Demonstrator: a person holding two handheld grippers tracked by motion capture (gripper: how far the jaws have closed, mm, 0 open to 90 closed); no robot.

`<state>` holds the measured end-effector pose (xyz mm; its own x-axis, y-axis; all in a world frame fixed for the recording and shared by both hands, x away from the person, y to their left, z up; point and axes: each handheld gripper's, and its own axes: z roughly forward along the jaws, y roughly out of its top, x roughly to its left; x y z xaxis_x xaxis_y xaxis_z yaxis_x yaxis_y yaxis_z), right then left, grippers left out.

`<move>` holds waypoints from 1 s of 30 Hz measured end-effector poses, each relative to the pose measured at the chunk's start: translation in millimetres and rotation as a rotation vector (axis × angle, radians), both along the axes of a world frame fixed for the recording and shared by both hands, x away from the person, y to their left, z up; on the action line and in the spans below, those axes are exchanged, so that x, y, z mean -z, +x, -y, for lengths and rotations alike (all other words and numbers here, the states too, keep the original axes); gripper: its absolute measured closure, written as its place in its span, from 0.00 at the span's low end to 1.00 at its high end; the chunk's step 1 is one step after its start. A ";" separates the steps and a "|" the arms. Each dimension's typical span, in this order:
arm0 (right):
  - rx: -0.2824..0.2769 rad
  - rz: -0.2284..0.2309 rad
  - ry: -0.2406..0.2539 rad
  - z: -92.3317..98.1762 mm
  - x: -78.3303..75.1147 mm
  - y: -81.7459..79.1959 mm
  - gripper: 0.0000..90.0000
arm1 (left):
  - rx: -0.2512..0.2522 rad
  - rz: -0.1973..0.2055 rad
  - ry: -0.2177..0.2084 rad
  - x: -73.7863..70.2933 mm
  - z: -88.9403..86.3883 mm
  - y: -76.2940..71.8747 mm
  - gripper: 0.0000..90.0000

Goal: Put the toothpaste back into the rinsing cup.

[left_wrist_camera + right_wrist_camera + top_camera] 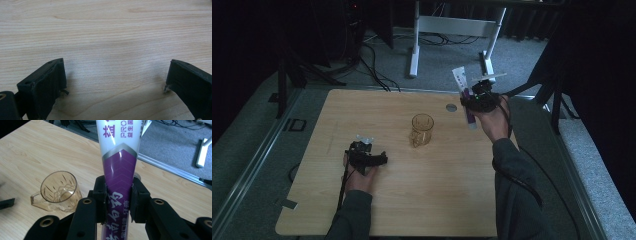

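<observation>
High view, light wooden table (422,200), grey carpet (447,55), dark curtains (602,75)

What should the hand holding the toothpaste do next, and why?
Probably carry it toward the cup and lower it in. The right gripper is shut on the toothpaste tube, lifted off the table, and the amber glass cup stands upright and looks empty. The left gripper rests open on the wooden table.

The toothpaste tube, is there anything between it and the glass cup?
Nothing visible. The right tongs are shut on the toothpaste tube, held up near the table's far right edge. Between it and the amber glass cup lies only bare wooden table. The left tongs rest open on the other side of the cup.
</observation>
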<state>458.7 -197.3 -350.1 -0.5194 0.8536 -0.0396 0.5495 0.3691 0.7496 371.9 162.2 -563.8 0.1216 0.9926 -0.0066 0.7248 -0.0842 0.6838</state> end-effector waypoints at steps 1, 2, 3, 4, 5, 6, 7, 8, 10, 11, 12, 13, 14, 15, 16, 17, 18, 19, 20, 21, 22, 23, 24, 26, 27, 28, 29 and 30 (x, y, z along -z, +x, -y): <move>-0.003 0.003 0.001 -1.8 0.2 0.1 0.79 | 0.000 0.000 0.000 0.0 0.0 0.0 0.03; -0.007 0.008 0.001 -3.8 0.1 0.2 0.79 | 0.000 0.000 0.000 0.0 0.0 0.0 0.03; -0.010 0.010 0.002 -5.1 0.0 0.4 0.79 | 0.000 0.000 0.000 0.0 0.0 0.0 0.03; -0.011 0.013 0.003 -7.0 -0.3 0.3 0.79 | 0.000 0.001 0.000 0.0 0.0 0.0 0.03; -0.013 0.017 0.005 -8.1 -0.3 0.5 0.79 | 0.000 0.000 0.000 0.0 0.0 0.0 0.03; -0.013 0.017 0.006 -9.4 -0.6 0.5 0.79 | 0.000 0.000 0.000 0.0 0.0 0.0 0.03; -0.014 0.020 0.006 -10.7 -0.7 0.7 0.79 | 0.000 0.000 0.000 0.0 0.0 0.0 0.03; -0.017 0.021 0.004 -11.9 -0.8 1.1 0.79 | 0.000 0.000 0.000 0.0 0.0 0.0 0.03; -0.019 0.023 0.004 -13.9 -1.2 1.9 0.79 | 0.000 0.000 0.000 0.0 0.0 0.0 0.03; -0.020 0.024 0.007 -15.1 -1.4 2.0 0.79 | 0.000 0.000 0.000 0.0 0.0 0.0 0.03; -0.022 0.028 0.008 -15.8 -1.5 2.1 0.79 | 0.000 0.001 0.000 0.0 0.0 0.0 0.03; -0.023 0.031 0.010 -16.9 -1.4 2.1 0.79 | 0.000 0.000 0.000 0.0 0.0 0.0 0.03; -0.025 0.034 0.012 -17.9 -1.5 2.1 0.79 | 0.000 0.000 0.000 0.0 0.0 0.0 0.03; -0.027 0.035 0.015 -18.9 -1.5 2.2 0.79 | 0.000 0.000 0.000 0.0 0.0 0.0 0.03; -0.030 0.038 0.018 -20.0 -1.5 2.5 0.79 | 0.000 0.001 0.000 0.0 0.0 0.0 0.03; -0.030 0.039 0.019 -20.8 -1.5 2.7 0.79 | 0.000 0.000 0.000 0.0 0.0 0.0 0.03; -0.029 0.039 0.021 -21.6 -1.6 2.7 0.79 | 0.000 0.000 0.000 0.0 0.0 0.0 0.03; -0.031 0.041 0.024 -22.4 -1.4 2.9 0.79 | 0.000 0.000 0.000 0.0 0.0 0.0 0.03; -0.033 0.042 0.029 -23.2 -1.3 2.9 0.79 | 0.000 0.001 0.000 0.0 0.0 0.0 0.03; -0.035 0.043 0.030 -24.1 -1.1 3.0 0.79 | 0.000 0.000 0.000 0.0 0.0 0.0 0.03; -0.037 0.044 0.031 -25.3 -1.0 2.9 0.79 | 0.000 0.000 0.000 0.0 0.0 0.0 0.03; -0.040 0.043 0.033 -26.3 -0.8 3.0 0.79 | 0.000 0.000 0.000 0.0 0.0 0.0 0.03; -0.042 0.042 0.038 -27.4 -0.8 3.0 0.79 | 0.000 0.000 0.000 0.0 0.0 0.0 0.03; -0.048 0.041 0.044 -30.4 -1.0 3.3 0.79 | 0.000 0.000 0.000 0.0 0.0 0.0 0.03; -0.051 0.044 0.043 -31.6 -1.2 3.5 0.79 | 0.000 0.000 0.000 0.0 0.0 0.0 0.03; -0.051 0.044 0.043 -31.6 -1.2 3.5 0.79 | 0.000 0.000 0.000 0.0 0.0 0.0 0.03; -0.052 0.044 0.047 -33.6 -1.3 3.7 0.79 | 0.000 0.001 0.000 0.0 0.0 0.0 0.03; -0.056 0.044 0.050 -35.3 -1.4 4.1 0.79 | 0.000 0.001 0.000 0.0 0.0 0.0 0.03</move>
